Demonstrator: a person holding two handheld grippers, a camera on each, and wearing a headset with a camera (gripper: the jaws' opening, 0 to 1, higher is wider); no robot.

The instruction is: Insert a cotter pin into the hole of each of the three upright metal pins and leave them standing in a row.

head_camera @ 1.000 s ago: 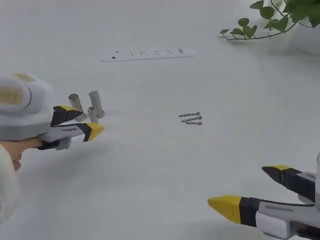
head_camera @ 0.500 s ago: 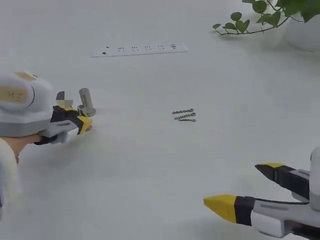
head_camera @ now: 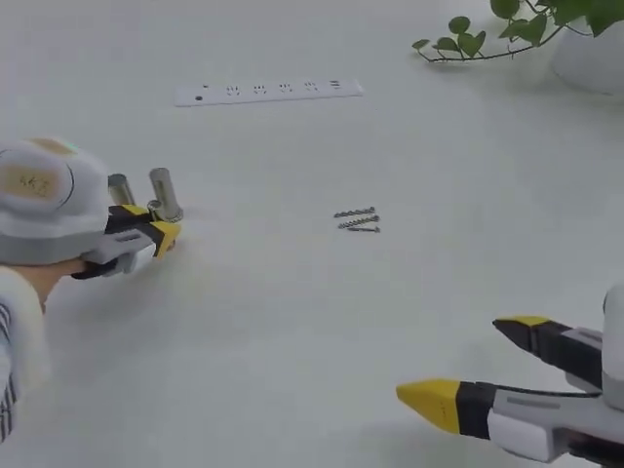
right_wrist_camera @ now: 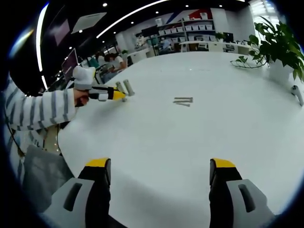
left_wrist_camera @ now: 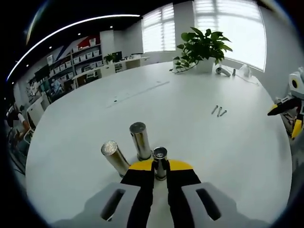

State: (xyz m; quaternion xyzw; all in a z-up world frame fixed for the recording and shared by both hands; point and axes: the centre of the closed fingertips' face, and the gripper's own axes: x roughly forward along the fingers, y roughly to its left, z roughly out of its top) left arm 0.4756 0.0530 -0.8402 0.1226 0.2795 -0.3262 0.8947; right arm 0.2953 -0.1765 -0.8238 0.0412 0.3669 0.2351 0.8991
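Left gripper (left_wrist_camera: 160, 167): clamped on near pin (left_wrist_camera: 160, 156)
Right gripper (right_wrist_camera: 159, 167): held wide open, near right
Cotter pins (head_camera: 358, 220): laid together at centre

Right gripper (right_wrist_camera: 160, 165), jaws spread wide above the white table (right_wrist_camera: 156, 135); cotter pins (right_wrist_camera: 182, 100) lying together mid-table; left gripper (right_wrist_camera: 118, 95) far left, tips at the upright metal pins (right_wrist_camera: 124, 87); potted plant (right_wrist_camera: 278, 45) at right.

Yellow-tipped black left tongs (left_wrist_camera: 160, 167), silver metal pins (left_wrist_camera: 140, 140), white table (head_camera: 292, 322).
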